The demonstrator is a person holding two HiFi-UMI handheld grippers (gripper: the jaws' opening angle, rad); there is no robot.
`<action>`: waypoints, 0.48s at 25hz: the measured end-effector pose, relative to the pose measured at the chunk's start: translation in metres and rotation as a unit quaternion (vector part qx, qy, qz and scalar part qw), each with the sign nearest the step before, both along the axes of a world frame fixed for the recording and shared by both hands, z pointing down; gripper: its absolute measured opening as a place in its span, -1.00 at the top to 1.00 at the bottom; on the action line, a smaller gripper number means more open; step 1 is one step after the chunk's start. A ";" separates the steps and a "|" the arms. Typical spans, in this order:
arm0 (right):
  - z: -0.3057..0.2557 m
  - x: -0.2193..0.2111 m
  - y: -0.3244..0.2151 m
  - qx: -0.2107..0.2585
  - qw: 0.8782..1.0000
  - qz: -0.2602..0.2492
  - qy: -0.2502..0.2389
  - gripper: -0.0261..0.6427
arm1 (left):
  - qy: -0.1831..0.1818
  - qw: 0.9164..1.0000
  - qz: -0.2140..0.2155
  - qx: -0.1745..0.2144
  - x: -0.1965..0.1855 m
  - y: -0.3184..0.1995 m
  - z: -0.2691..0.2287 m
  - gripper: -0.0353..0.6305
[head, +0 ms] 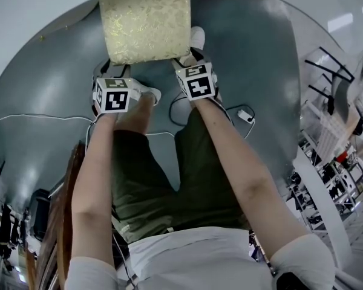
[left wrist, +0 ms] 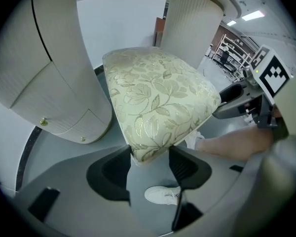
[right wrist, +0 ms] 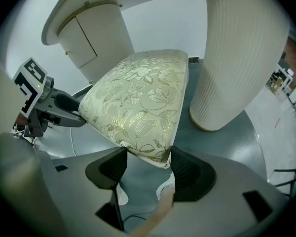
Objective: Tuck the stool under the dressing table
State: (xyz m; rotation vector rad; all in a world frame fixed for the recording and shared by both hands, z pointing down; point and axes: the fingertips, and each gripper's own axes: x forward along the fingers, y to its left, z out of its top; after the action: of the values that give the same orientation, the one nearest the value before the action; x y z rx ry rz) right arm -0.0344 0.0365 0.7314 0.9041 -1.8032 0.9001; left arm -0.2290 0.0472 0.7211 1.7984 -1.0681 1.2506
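The stool (head: 145,20) has a cream cushion with a gold leaf pattern and stands just ahead of my feet. My left gripper (head: 111,76) is at its near left corner and my right gripper (head: 190,64) at its near right corner. In the left gripper view that corner of the stool (left wrist: 158,98) sits between the jaws of the left gripper (left wrist: 149,154), touching both pads. In the right gripper view the other corner of the stool (right wrist: 138,98) is pinched by the right gripper (right wrist: 148,157). The dressing table's cream pedestals (left wrist: 54,73) (right wrist: 237,58) flank the stool's far end.
My white shoes (left wrist: 163,195) (head: 196,38) stand on the grey floor under the grippers. A white cable with an adapter (head: 245,115) lies at the right. Metal racks (head: 333,162) stand at the far right, and dark wooden furniture (head: 60,222) is behind me on the left.
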 end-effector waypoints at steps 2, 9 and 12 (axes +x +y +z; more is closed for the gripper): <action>-0.002 -0.001 -0.010 0.010 1.000 -0.006 0.004 0.07 | -0.001 1.000 -0.002 0.006 0.000 -0.009 -0.001 0.17; -0.005 0.000 -0.066 0.043 0.998 -0.035 0.016 0.06 | -0.013 1.000 -0.006 0.022 0.004 -0.060 -0.003 0.16; -0.003 -0.001 -0.068 0.064 0.996 -0.054 0.034 0.08 | -0.020 0.999 -0.012 0.031 0.003 -0.060 -0.001 0.16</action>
State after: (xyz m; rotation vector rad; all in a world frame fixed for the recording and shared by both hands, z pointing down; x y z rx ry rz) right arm -0.0350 -0.0319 0.7284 0.8968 -1.8485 0.6842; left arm -0.2258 -0.0127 0.7204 1.8088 -1.1584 1.2560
